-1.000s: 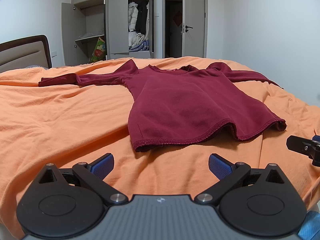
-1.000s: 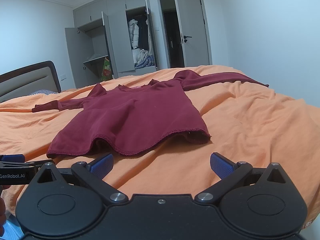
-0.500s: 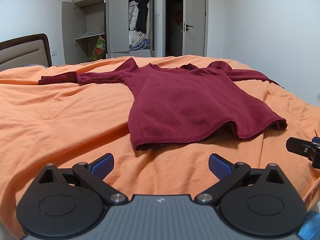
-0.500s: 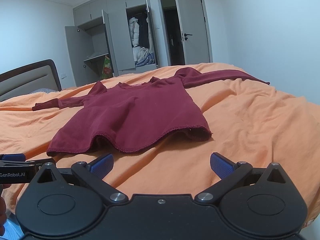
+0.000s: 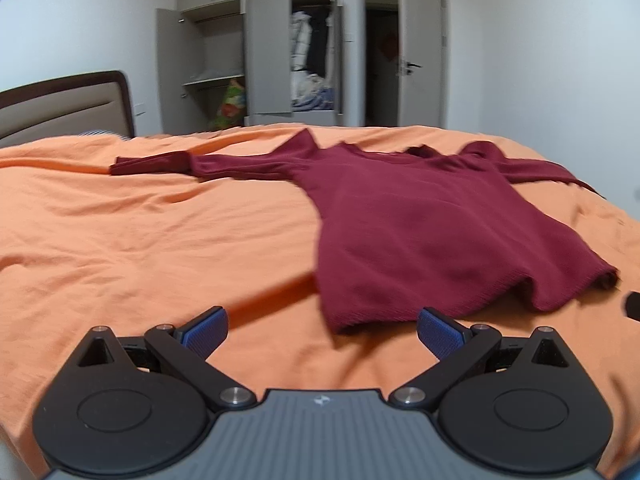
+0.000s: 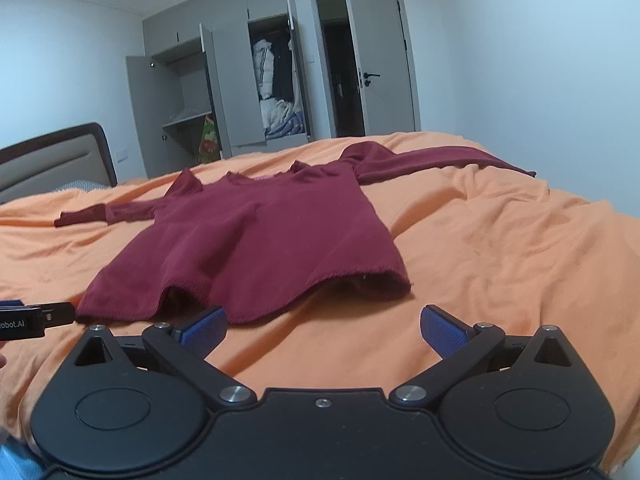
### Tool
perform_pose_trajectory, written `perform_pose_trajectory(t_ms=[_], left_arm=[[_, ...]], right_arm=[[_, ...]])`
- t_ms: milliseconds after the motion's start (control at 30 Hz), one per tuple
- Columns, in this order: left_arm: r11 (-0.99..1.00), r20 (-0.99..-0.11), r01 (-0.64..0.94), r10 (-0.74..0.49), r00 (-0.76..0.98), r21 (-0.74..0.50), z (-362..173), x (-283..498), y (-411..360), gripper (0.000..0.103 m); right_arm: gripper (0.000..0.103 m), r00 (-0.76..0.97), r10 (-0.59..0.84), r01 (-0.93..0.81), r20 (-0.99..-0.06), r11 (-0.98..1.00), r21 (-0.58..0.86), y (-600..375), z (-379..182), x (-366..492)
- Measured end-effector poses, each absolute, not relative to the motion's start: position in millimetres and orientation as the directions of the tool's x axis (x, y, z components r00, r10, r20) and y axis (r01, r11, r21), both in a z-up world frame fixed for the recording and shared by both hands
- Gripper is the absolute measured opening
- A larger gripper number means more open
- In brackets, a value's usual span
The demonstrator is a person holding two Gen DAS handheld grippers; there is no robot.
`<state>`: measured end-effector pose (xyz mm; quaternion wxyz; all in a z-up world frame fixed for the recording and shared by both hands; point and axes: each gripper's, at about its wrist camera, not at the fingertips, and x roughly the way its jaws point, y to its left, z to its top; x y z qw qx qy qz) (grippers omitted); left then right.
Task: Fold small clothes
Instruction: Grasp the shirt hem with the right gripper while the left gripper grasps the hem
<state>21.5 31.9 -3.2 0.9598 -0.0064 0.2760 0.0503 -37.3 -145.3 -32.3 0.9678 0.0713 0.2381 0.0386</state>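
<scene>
A dark red long-sleeved top (image 5: 420,232) (image 6: 256,240) lies spread flat on the orange bedsheet (image 5: 140,248), sleeves stretched out to both sides, hem nearest me. My left gripper (image 5: 322,334) hovers open just short of the hem's left corner, nothing between its blue pads. In the right wrist view my right gripper (image 6: 324,330) is open too, just in front of the hem's middle and right part. The left gripper's body (image 6: 24,322) shows at the left edge of that view.
The orange bedsheet (image 6: 500,248) covers the whole bed, with loose wrinkles. A padded headboard (image 5: 60,108) stands at the left. Behind the bed are an open grey wardrobe (image 5: 256,68) holding clothes and a doorway (image 5: 380,72).
The left gripper has swung left and moved closer, so the top now sits right of centre in its view. The right gripper has edged nearer the hem. Both stay open.
</scene>
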Motion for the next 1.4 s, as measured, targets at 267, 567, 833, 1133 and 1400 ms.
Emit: perform_pose_trajectory(t_ms=[267,567,833,1133,1400], left_arm=[[0.991,-0.571,-0.099,0.027,0.821,-0.094,-7,65,58,0.103],[0.985,-0.609,-0.075,-0.034,0.792,-0.153,-11,86,56,0.102],[0.976,-0.665,-0.094,-0.062,0.745,-0.196,-17,97,64,0.057],[0.976,-0.645,-0.070,-0.081,0.760,-0.205,-1,96,59,0.005],[0.968,-0.603,-0.091,-0.072,0.795,-0.236,29,76,89,0.004]], right_arm=[[0.103,0.857,0.137,-0.040,-0.497,0.979,0.202,-163,-35,10],[0.102,0.854,0.153,-0.066,-0.497,0.980,0.189,-167,-30,47],[0.077,0.829,0.107,-0.015,-0.549,0.986,0.168,-169,-44,66],[0.011,0.828,0.095,0.000,-0.553,0.986,0.169,-170,-47,63],[0.008,0.870,0.111,-0.022,-0.481,0.982,0.186,-167,-18,32]])
